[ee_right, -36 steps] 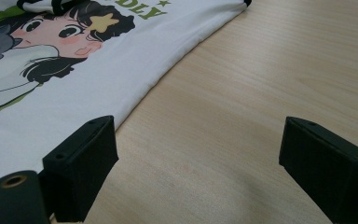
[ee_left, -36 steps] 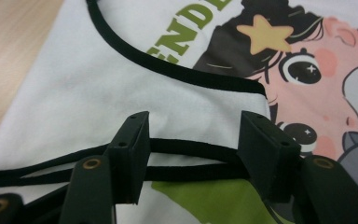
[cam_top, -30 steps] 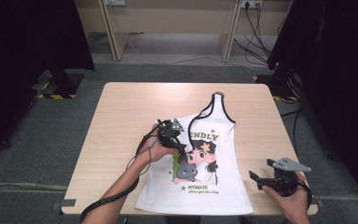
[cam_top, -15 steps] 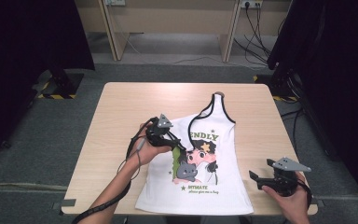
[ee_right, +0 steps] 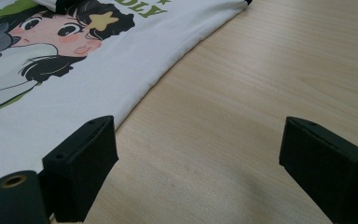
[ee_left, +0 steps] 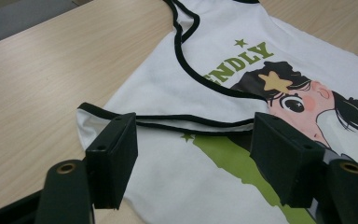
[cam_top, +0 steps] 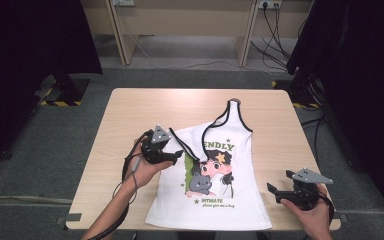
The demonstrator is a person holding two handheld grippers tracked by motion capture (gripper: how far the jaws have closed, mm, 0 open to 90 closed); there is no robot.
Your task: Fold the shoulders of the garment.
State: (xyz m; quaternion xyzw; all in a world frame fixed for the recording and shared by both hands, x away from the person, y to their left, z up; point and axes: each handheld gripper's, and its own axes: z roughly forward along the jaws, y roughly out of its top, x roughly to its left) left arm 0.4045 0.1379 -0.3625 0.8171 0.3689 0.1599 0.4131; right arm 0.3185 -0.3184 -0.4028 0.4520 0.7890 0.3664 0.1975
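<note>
Tank top [cam_top: 215, 170] flat on table [cam_top: 130, 110], one strap folded across chest. Left gripper [cam_top: 179, 154] just opening, fingers [ee_left: 112, 163] wide, empty, straddling strap. Right gripper [cam_top: 272, 190] open, idle beside hem, likely waiting.

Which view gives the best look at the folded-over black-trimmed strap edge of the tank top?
The left gripper view: the strap edge lies close up between the open jaws of the left gripper, its black trim sharp. The high view shows it small beside that gripper. The right gripper view shows the tank top only by its print and side edge.
</note>
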